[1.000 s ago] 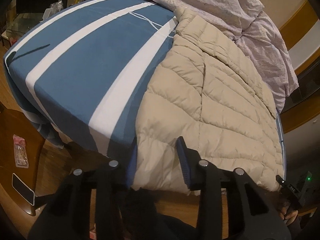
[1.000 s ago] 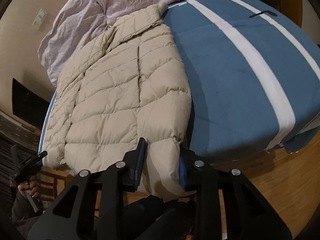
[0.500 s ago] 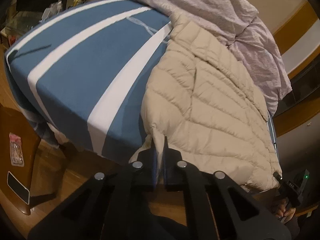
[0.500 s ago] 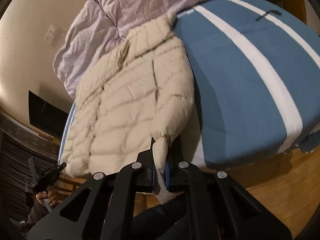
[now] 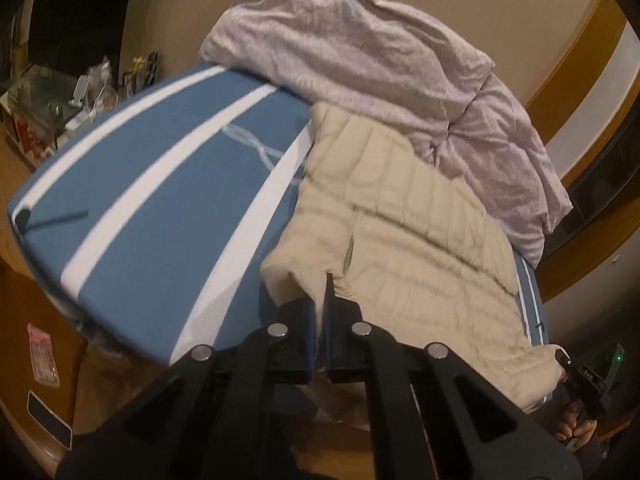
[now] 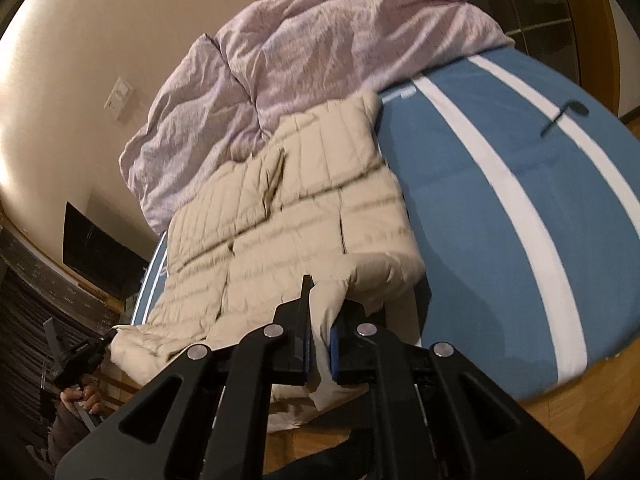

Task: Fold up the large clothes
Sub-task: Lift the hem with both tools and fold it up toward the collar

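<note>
A beige quilted puffer jacket [image 5: 404, 236] lies on a bed with a blue and white striped cover [image 5: 160, 208]. It also shows in the right wrist view [image 6: 288, 224]. My left gripper [image 5: 319, 312] is shut on the jacket's bottom hem at one corner and holds it lifted and curled back over the jacket. My right gripper [image 6: 320, 320] is shut on the hem at the other bottom corner, also lifted. Each gripper appears small at the edge of the other's view, the right [image 5: 564, 360] and the left [image 6: 86, 350].
A crumpled lilac duvet [image 5: 400, 60] is heaped at the head of the bed, touching the jacket's collar end. The bed cover [image 6: 520, 208] is bare beside the jacket. A cluttered table [image 5: 68, 108] stands past the bed. Wooden floor [image 6: 580, 408] lies below.
Both grippers were open around the jacket's bottom hem, then shut on it. They have lifted the hem and carried it forward over the jacket toward the collar.
</note>
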The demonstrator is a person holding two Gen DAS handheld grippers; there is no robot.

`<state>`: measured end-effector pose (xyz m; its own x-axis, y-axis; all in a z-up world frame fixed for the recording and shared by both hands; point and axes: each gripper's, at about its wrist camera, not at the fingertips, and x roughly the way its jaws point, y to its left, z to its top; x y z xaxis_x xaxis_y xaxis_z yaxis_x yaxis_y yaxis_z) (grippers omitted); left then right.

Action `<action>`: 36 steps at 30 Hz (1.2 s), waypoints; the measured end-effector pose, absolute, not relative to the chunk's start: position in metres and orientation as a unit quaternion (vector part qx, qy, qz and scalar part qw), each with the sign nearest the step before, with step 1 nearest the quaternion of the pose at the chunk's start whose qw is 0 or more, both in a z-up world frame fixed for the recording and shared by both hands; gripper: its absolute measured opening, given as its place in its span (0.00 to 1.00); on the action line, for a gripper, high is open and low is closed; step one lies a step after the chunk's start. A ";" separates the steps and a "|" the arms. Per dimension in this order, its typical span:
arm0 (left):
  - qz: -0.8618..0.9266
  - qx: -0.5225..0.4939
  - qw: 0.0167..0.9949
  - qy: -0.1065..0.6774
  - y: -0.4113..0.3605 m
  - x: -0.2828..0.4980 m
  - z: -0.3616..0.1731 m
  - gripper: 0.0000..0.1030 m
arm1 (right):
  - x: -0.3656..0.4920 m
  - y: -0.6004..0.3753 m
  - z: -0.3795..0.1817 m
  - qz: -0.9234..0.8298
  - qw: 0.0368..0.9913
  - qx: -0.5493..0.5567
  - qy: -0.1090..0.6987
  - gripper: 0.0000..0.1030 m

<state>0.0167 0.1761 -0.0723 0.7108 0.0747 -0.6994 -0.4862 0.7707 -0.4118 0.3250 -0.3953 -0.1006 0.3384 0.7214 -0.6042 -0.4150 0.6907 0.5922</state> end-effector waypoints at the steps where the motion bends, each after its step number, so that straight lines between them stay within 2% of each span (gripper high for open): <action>1: 0.160 -0.296 0.877 0.342 0.178 0.023 -0.068 0.03 | 0.331 -0.392 -0.096 0.354 0.803 0.170 0.449 0.06; 15: 0.156 -0.279 0.894 0.315 0.211 0.108 -0.032 0.03 | 0.393 -0.358 -0.069 0.346 0.818 0.174 0.424 0.06; 36: 0.147 -0.270 0.892 0.331 0.264 0.234 -0.038 0.03 | 0.481 -0.297 -0.058 0.301 0.841 0.179 0.412 0.06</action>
<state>0.2337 0.2638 -0.0382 0.7383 0.0833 -0.6693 -0.4404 0.8112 -0.3848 0.4815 -0.2969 -0.0583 0.4798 0.6542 -0.5847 -0.3594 0.7544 0.5492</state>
